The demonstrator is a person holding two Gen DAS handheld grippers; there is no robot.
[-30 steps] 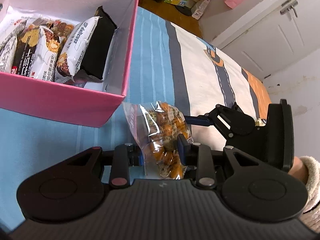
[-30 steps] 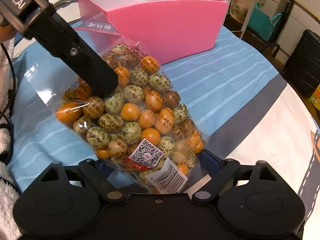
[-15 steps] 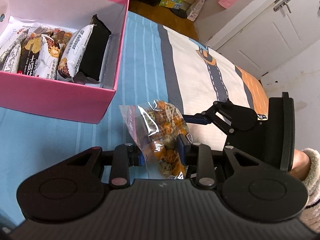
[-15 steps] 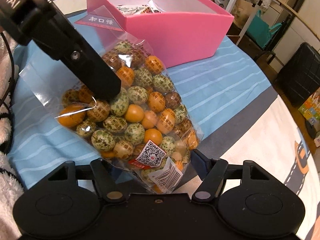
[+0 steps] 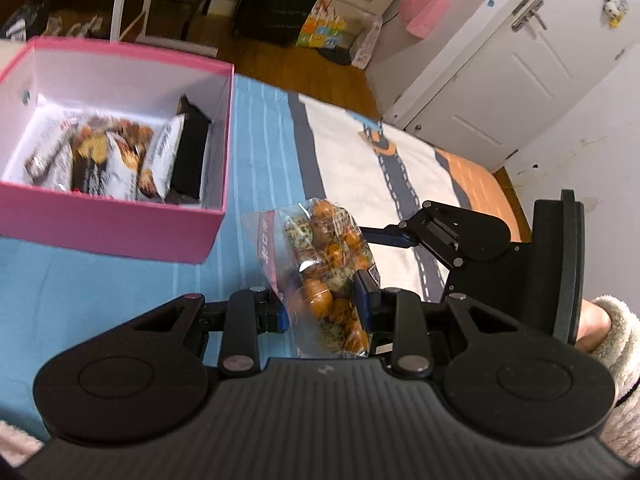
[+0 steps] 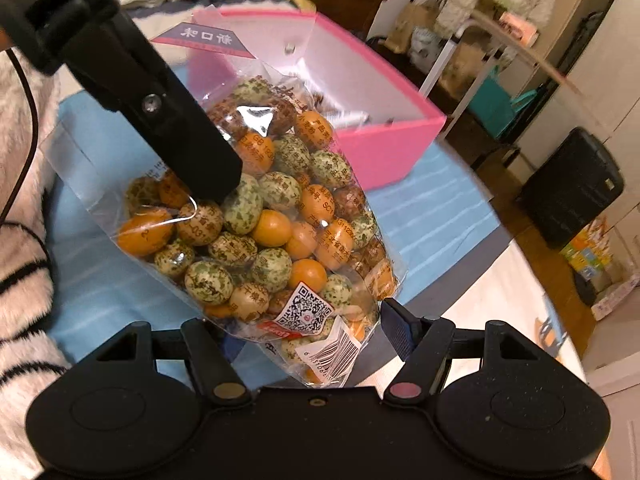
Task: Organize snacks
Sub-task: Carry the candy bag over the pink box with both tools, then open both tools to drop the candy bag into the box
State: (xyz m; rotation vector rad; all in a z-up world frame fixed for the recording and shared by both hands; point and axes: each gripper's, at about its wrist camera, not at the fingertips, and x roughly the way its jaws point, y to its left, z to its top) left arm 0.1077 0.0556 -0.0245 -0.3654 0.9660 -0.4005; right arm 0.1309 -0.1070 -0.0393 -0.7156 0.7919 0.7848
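Both grippers sit at the clear plastic bag of orange and green coated nuts (image 6: 260, 224), now raised higher off the blue striped bed cover (image 5: 100, 292). Left gripper (image 5: 322, 308) jaws pinch it; right gripper (image 6: 308, 332) jaws stand open around its bottom. Pink cardboard box (image 5: 120, 224), nearer the bed's far edge, looks next.
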